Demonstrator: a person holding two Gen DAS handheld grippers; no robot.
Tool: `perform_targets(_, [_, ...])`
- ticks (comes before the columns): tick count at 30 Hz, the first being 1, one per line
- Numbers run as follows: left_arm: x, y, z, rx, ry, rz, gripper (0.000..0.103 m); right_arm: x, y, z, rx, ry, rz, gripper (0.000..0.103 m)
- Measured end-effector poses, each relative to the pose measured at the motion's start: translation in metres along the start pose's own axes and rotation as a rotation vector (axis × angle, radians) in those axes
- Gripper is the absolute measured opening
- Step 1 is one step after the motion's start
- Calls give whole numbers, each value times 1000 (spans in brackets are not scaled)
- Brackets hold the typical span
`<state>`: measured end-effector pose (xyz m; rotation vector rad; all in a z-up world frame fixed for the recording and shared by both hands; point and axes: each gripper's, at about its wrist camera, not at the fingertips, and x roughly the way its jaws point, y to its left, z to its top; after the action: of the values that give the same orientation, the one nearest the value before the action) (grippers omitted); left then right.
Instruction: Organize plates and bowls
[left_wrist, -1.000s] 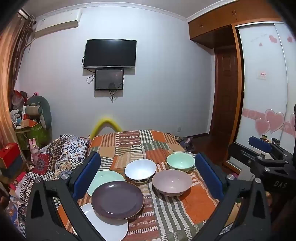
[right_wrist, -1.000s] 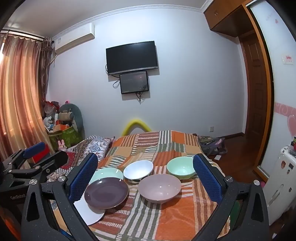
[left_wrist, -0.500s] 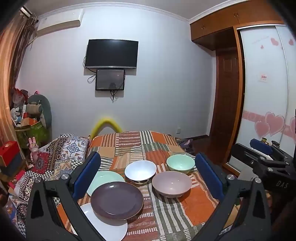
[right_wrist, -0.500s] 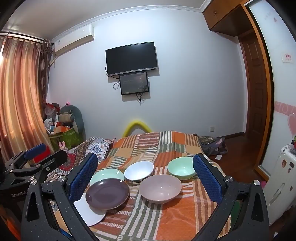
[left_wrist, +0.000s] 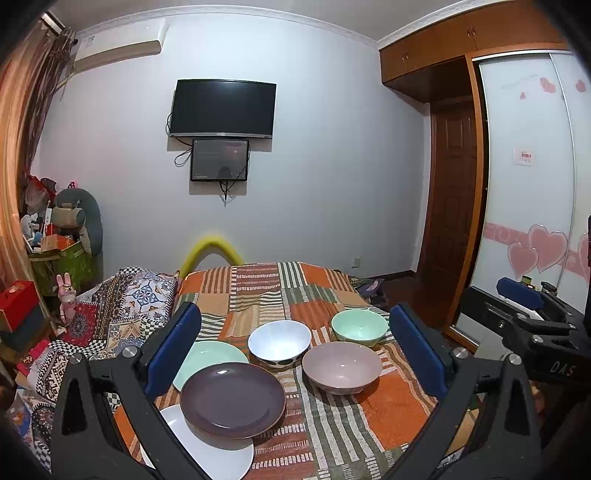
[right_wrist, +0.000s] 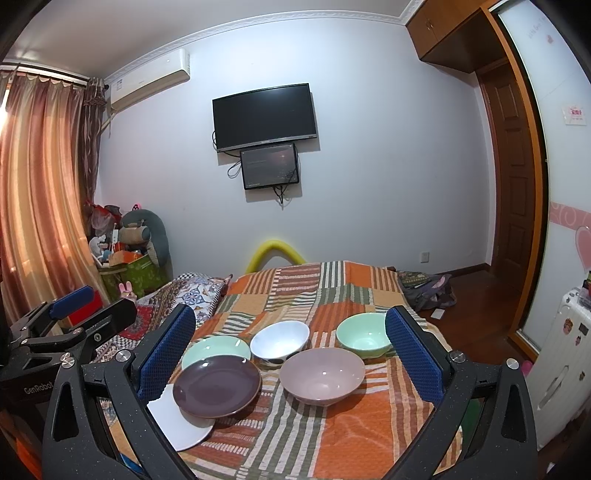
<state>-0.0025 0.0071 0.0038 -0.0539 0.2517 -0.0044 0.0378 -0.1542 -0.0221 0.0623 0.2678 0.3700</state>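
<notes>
On the striped orange cloth lie a dark purple plate (left_wrist: 232, 398) (right_wrist: 217, 385) overlapping a white plate (left_wrist: 218, 450) (right_wrist: 177, 421), and a mint plate (left_wrist: 212, 356) (right_wrist: 216, 349) behind them. A white bowl (left_wrist: 279, 341) (right_wrist: 279, 339), a pink bowl (left_wrist: 341, 365) (right_wrist: 322, 373) and a mint bowl (left_wrist: 359, 326) (right_wrist: 364, 334) stand to the right. My left gripper (left_wrist: 295, 347) and right gripper (right_wrist: 290, 349) are both open and empty, held back above the near edge. Each shows in the other's view, the right gripper (left_wrist: 532, 314) at right and the left gripper (right_wrist: 62, 317) at left.
The table (left_wrist: 258, 288) has a patterned cloth (left_wrist: 122, 306) beside it at left. Boxes and toys (right_wrist: 125, 258) pile by the curtain. A TV (left_wrist: 223, 109) hangs on the far wall. A wardrobe (left_wrist: 528, 177) and door stand at right.
Both grippers have shifted only slightly; the dishes have not moved and the jaws stay open.
</notes>
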Motion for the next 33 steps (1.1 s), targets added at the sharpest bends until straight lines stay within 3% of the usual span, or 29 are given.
perform_targets(33, [-5, -2, -3, 6, -12, 5, 103, 0, 0, -1, 1, -2, 0, 103])
